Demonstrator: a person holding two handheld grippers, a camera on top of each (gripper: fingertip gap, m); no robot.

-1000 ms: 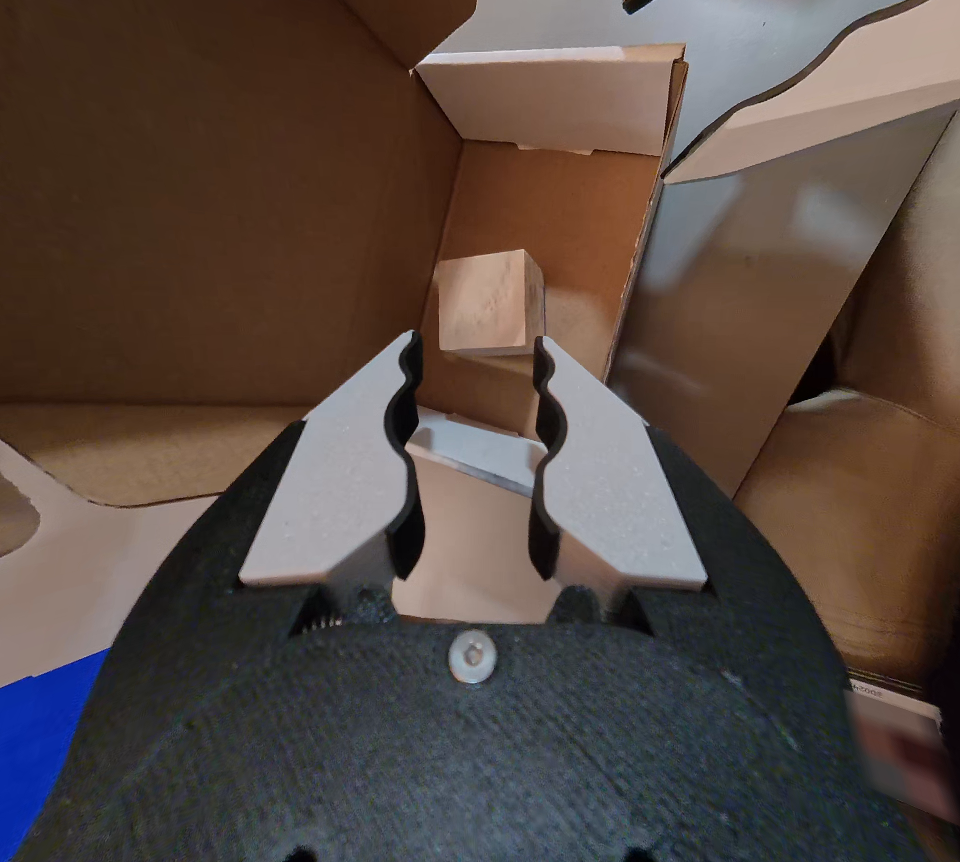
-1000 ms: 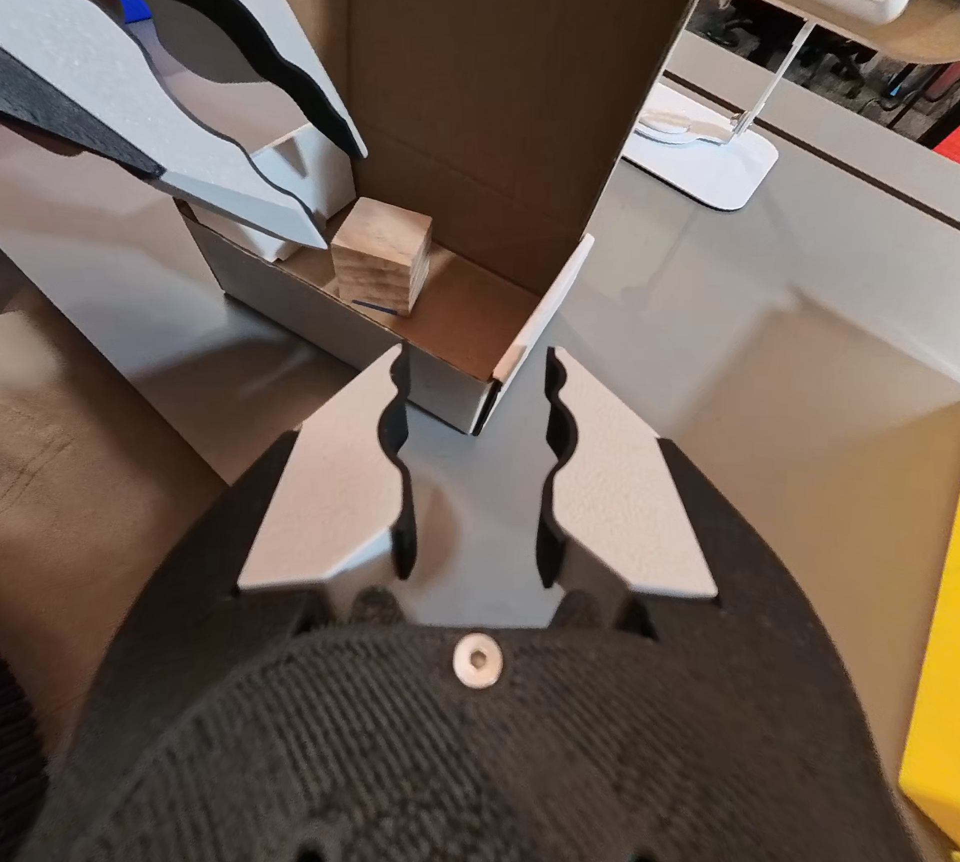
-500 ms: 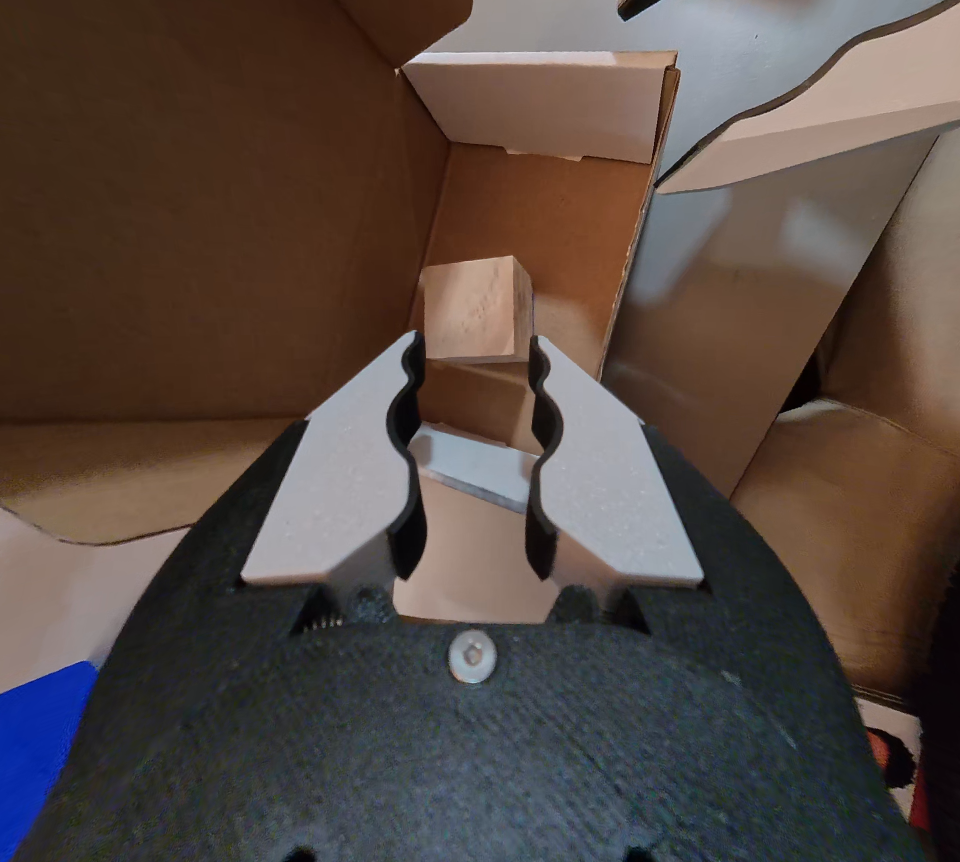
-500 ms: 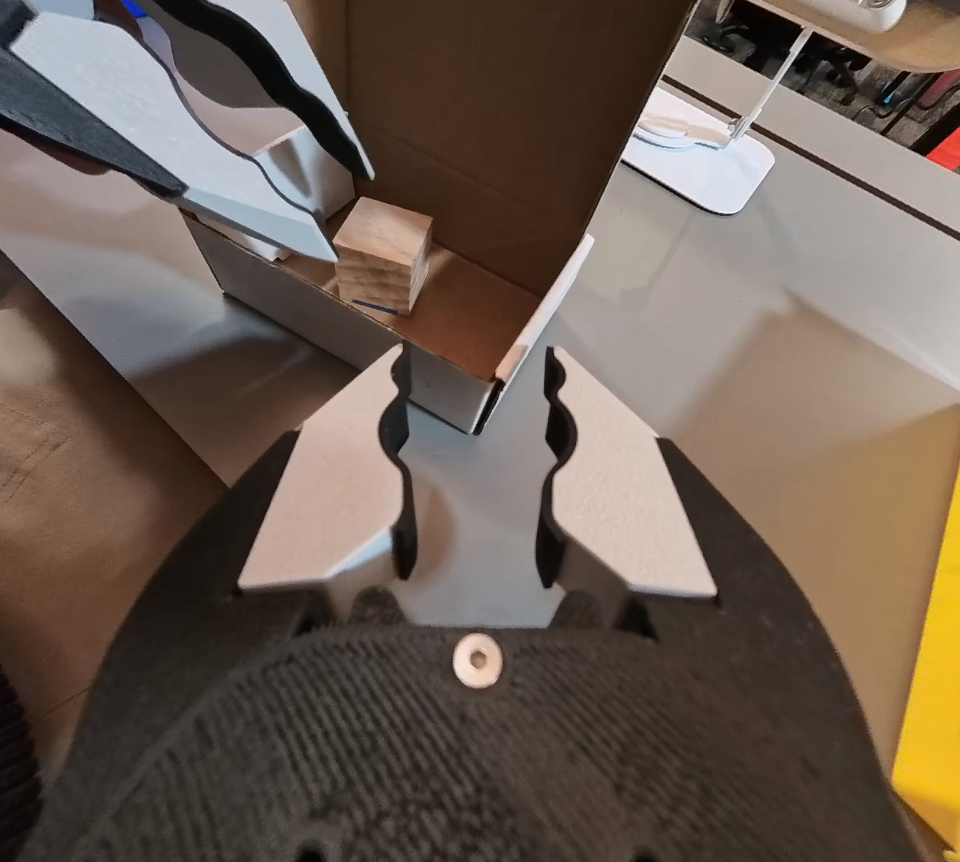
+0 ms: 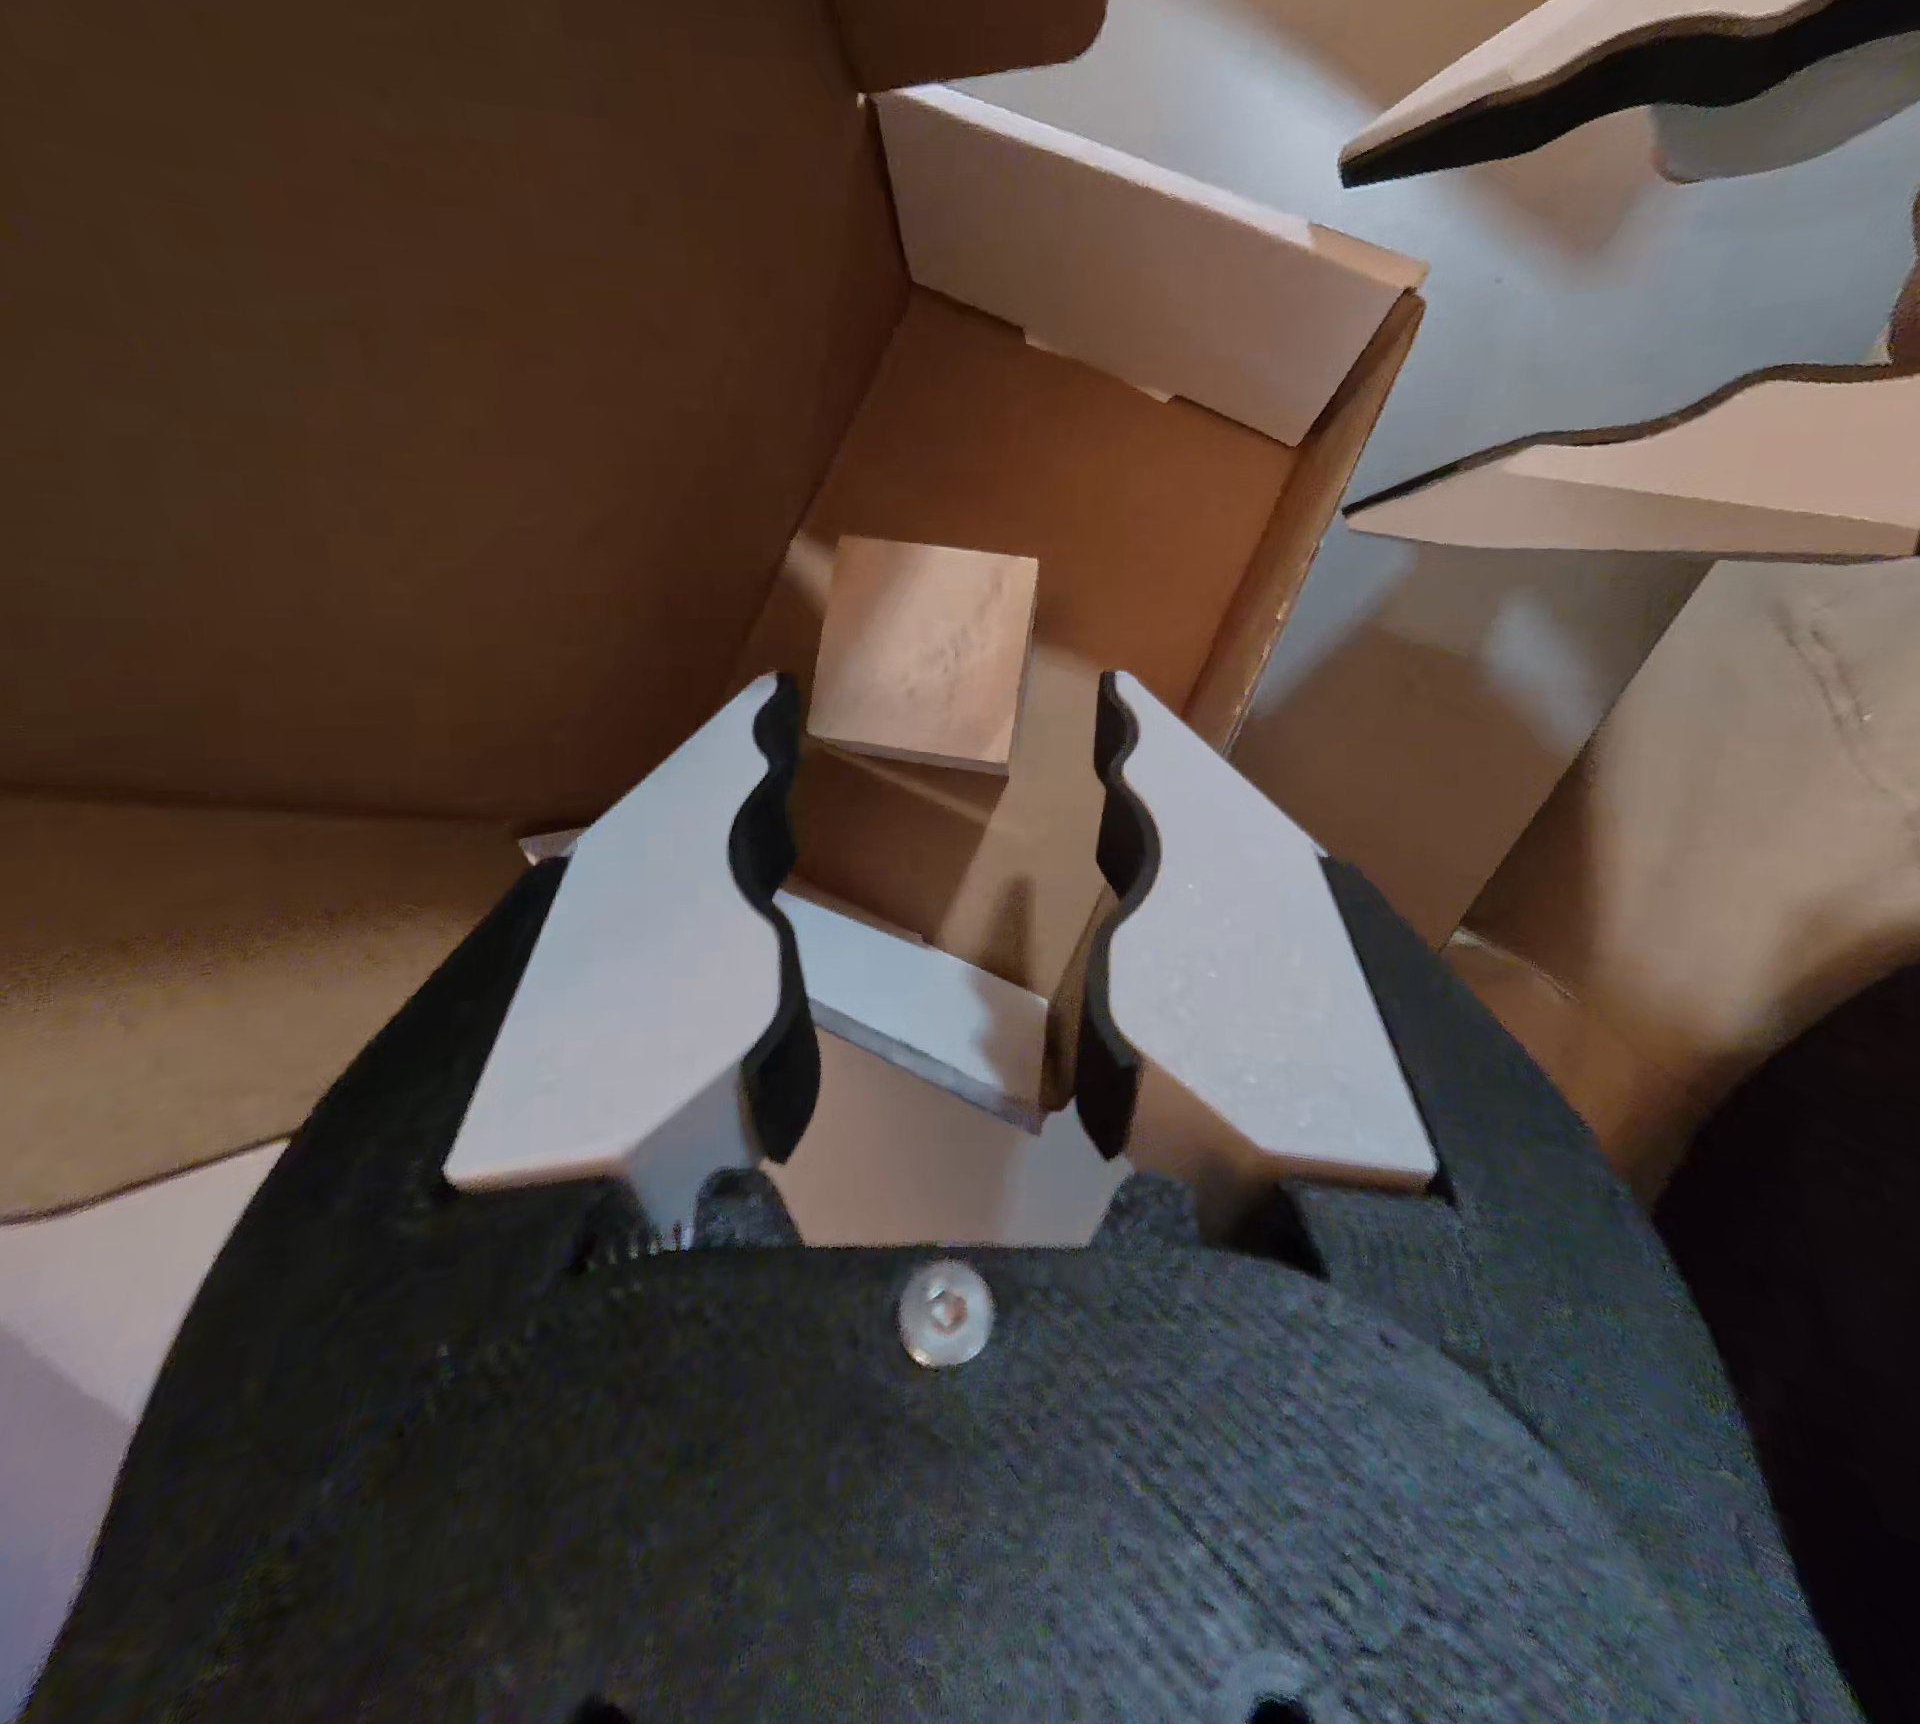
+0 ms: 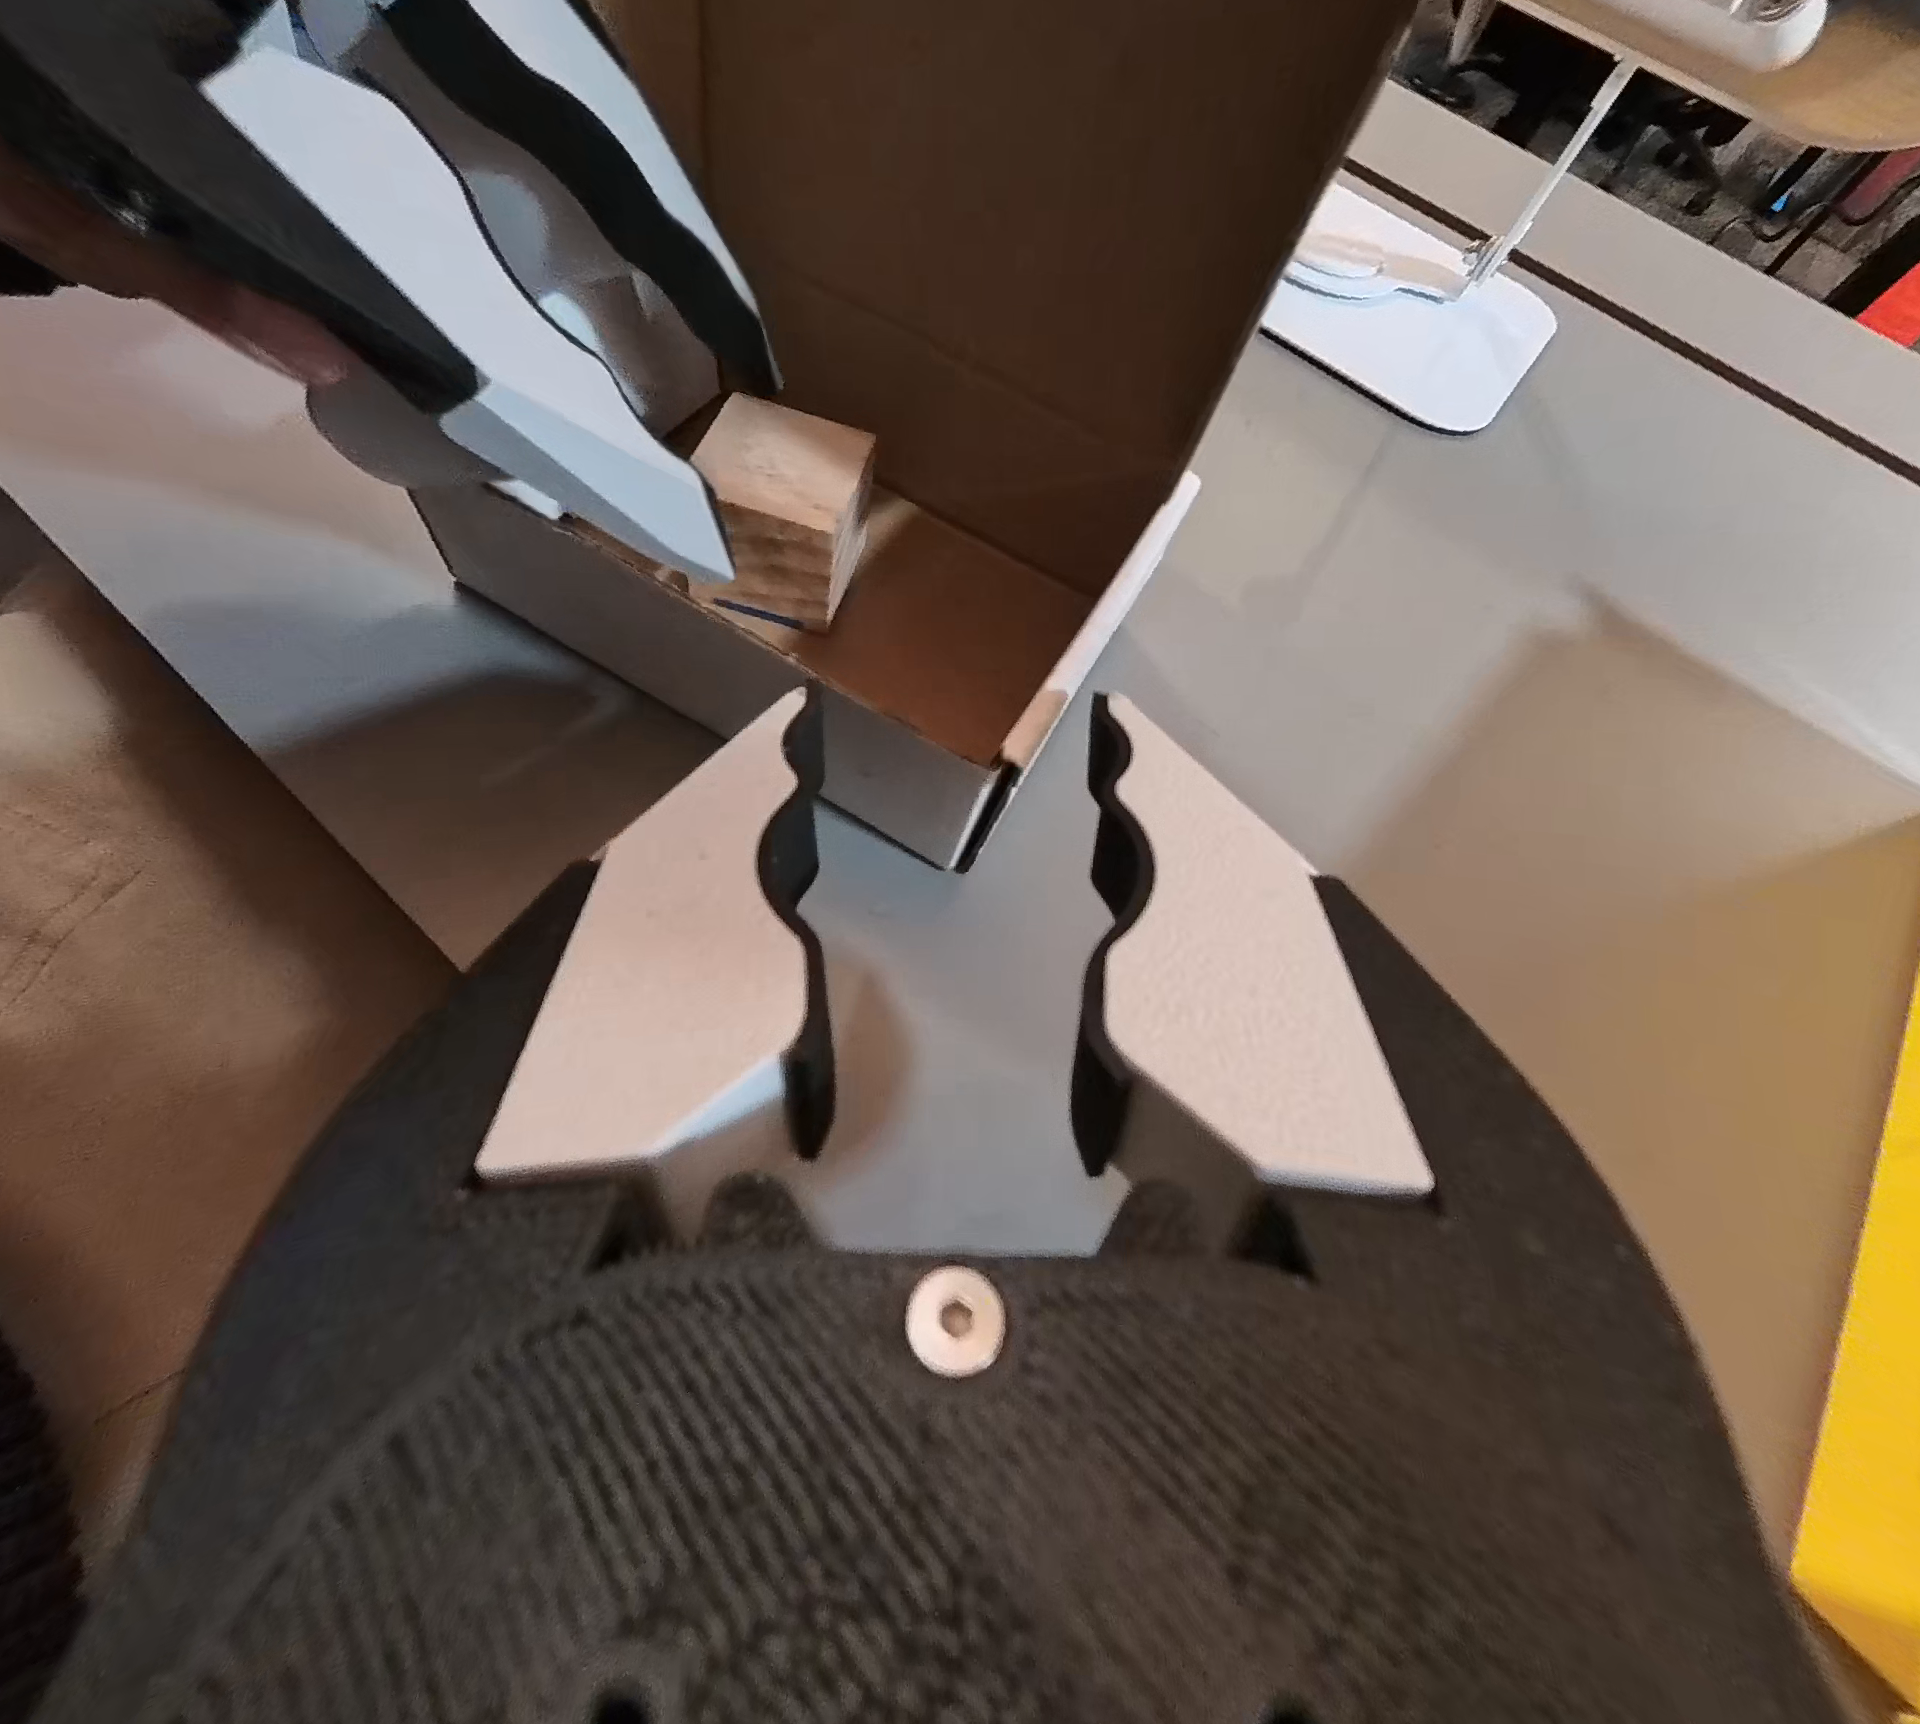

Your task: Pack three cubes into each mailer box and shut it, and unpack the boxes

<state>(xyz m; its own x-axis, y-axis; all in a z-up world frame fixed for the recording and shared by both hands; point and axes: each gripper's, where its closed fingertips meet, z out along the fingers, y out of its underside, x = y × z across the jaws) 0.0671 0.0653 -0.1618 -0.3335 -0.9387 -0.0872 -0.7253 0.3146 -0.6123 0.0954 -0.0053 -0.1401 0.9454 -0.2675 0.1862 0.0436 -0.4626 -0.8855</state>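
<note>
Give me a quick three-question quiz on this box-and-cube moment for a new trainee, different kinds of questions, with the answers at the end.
1. True or false: the mailer box has its lid standing open.
2. How many wooden cubes can be seen inside the box?
A) one B) two C) three
3. Fill in: the left tool is open and reaching into the box toward the cube, while the right tool hovers ____ near the box's front corner, holding nothing.

Key:
1. True
2. A
3. open
</note>
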